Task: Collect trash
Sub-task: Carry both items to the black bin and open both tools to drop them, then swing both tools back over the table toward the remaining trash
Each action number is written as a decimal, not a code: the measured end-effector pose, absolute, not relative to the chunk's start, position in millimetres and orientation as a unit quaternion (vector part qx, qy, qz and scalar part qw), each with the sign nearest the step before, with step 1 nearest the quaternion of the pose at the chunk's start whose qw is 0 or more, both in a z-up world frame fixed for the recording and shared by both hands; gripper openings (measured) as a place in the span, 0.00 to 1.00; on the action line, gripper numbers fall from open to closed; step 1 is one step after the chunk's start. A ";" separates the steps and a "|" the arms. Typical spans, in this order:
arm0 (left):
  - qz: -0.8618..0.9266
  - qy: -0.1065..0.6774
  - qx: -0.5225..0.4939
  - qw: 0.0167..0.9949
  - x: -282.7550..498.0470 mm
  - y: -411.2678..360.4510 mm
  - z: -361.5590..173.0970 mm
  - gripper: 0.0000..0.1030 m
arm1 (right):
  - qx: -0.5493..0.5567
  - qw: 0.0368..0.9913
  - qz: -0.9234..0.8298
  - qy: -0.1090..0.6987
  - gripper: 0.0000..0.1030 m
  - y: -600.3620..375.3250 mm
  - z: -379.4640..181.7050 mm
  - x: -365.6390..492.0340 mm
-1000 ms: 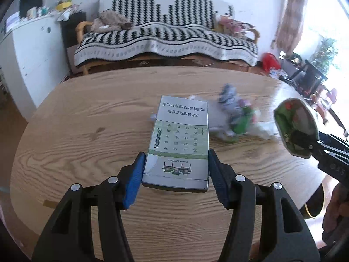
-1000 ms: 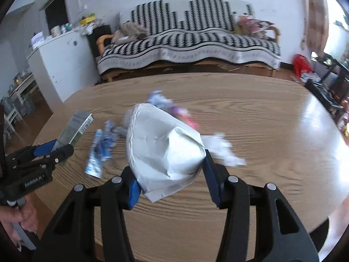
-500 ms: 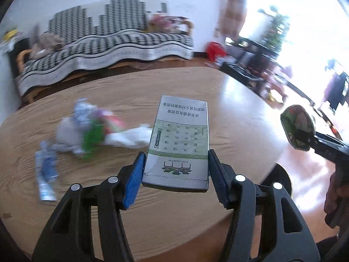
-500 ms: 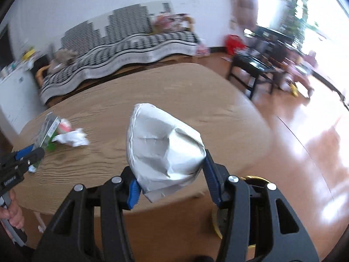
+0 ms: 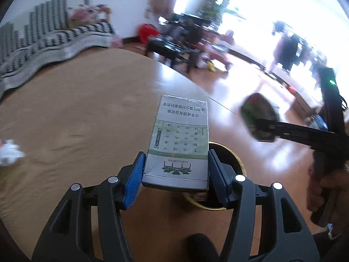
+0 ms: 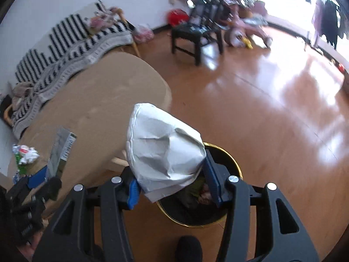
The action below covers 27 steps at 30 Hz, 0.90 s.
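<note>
My left gripper [image 5: 175, 174] is shut on a grey and green cigarette box [image 5: 180, 139], held over the table edge above a black bin with a gold rim [image 5: 236, 161]. My right gripper [image 6: 172, 179] is shut on a crumpled white paper bowl [image 6: 162, 150], held right above the same bin [image 6: 220, 216], which has some trash inside. The right gripper with its bowl also shows in the left wrist view [image 5: 259, 120]. The left gripper and box show in the right wrist view [image 6: 61, 150].
The round wooden table [image 6: 93, 109] holds a pile of leftover wrappers and tissue [image 6: 25, 155] at its far left. A striped sofa [image 6: 65, 41] stands behind it, and a dark chair [image 6: 196, 37] on the wooden floor [image 6: 272, 109].
Both grippers swung right from the table toward the floor bin, carrying the box and the paper bowl. The bin has come into view under both.
</note>
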<state>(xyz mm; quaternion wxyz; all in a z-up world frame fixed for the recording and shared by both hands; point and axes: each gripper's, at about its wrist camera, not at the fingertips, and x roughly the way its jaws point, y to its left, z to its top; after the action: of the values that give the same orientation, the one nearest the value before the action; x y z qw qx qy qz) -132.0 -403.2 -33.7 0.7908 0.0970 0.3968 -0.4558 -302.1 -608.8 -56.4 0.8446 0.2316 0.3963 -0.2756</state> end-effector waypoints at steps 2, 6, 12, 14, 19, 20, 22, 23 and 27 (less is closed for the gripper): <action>-0.472 0.410 0.103 0.774 -141.9 -424.8 -45.9 0.55 | 0.242 0.834 -0.282 0.408 0.49 -616.7 -66.5 -304.1; -0.482 0.431 0.131 0.752 -155.6 -458.5 -76.1 0.55 | 0.257 0.816 -0.290 0.429 0.49 -632.8 -82.6 -311.1; -0.487 0.439 0.154 0.739 -157.0 -480.7 -93.1 0.55 | 0.265 0.811 -0.285 0.436 0.49 -639.8 -89.1 -312.9; -0.487 0.441 0.152 0.738 -155.7 -483.6 -93.8 0.55 | 0.266 0.812 -0.283 0.435 0.49 -640.9 -87.5 -310.8; -0.488 0.446 0.145 0.736 -154.1 -488.9 -96.6 0.55 | 0.270 0.812 -0.285 0.431 0.49 -642.1 -86.5 -304.2; -0.488 0.446 0.145 0.736 -154.7 -489.9 -98.4 0.55 | 0.271 0.812 -0.286 0.430 0.49 -642.6 -86.4 -304.1; -0.493 0.446 0.145 0.733 -155.5 -492.1 -98.5 0.55 | 0.272 0.812 -0.288 0.428 0.50 -642.8 -85.7 -303.3; -0.495 0.445 0.147 0.731 -157.7 -493.8 -98.8 0.55 | 0.273 0.813 -0.290 0.426 0.55 -643.2 -85.2 -304.3; -0.500 0.439 0.150 0.731 -160.7 -495.1 -97.7 0.67 | 0.272 0.816 -0.308 0.405 0.78 -645.8 -78.6 -309.8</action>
<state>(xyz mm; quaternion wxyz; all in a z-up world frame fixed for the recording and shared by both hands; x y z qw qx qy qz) -160.7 -495.1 -97.7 0.7311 0.1499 0.4394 -0.5000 -309.8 -645.8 -78.6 0.8164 0.2723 0.4055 -0.3082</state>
